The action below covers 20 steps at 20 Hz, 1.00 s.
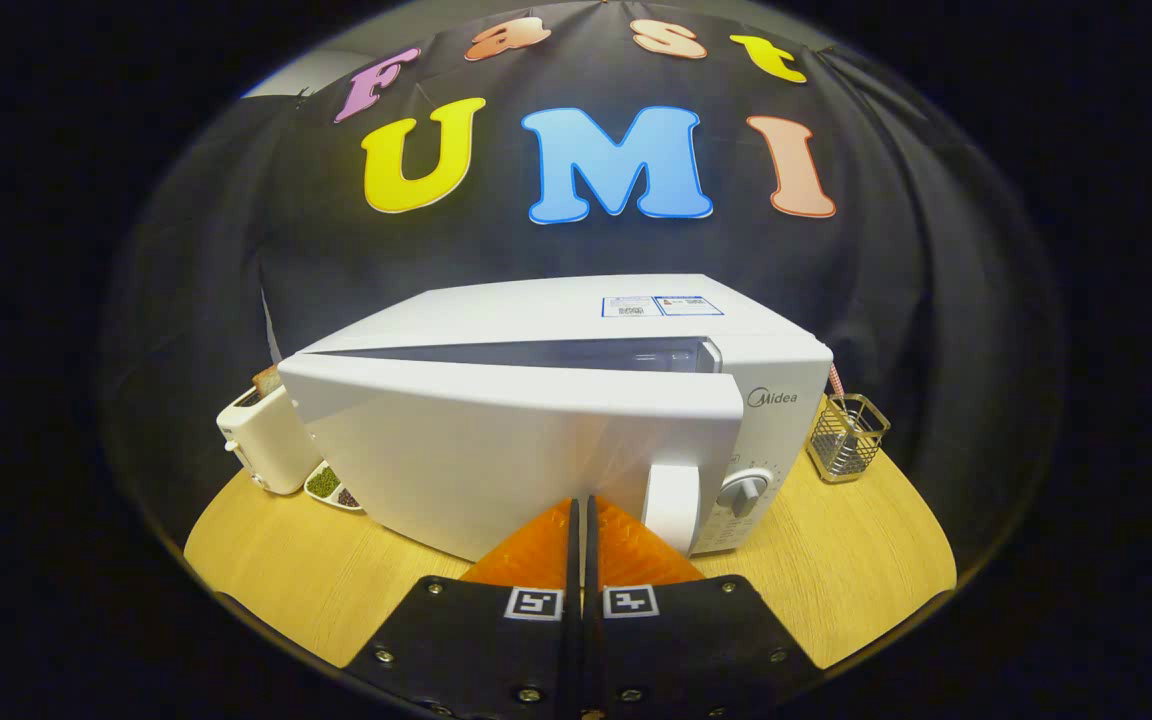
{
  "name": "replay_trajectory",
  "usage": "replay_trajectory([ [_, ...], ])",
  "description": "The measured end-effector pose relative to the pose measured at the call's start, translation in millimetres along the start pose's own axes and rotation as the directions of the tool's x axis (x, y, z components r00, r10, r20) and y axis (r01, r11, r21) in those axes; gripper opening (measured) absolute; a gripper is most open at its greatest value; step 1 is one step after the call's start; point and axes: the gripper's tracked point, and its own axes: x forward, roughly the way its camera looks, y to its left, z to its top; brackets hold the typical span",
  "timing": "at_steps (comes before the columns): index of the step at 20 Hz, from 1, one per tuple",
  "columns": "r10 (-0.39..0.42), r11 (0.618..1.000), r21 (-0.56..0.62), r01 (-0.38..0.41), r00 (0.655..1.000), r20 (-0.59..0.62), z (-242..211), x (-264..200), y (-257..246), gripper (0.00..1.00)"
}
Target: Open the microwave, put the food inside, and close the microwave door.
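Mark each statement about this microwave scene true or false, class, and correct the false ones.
1. The microwave door is fully shut. False: it stands slightly ajar.
2. The gripper fingers are closed together, holding nothing. True.
3. A toaster stands beside the microwave's hinge side. True.
4. The wire basket sits on top of the microwave. False: it stands on the table, beside the dial side.

"Midea" brand on microwave (576, 420) front panel above the dial; top sticker (662, 306) too small to read
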Motion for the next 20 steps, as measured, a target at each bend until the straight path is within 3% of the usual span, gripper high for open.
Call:
replay_trajectory([
  [9,-0.045,0.998,0.037,0.045,0.999,-0.004,11,26,-10,0.01],
  [12,-0.046,0.999,-0.006,0.046,0.999,-0.006,8,31,-9,0.00],
  [16,-0.032,0.998,0.060,0.033,0.999,-0.016,14,40,-8,0.00],
  [20,-0.045,0.999,0.024,0.045,0.999,0.015,21,34,-7,0.01],
])
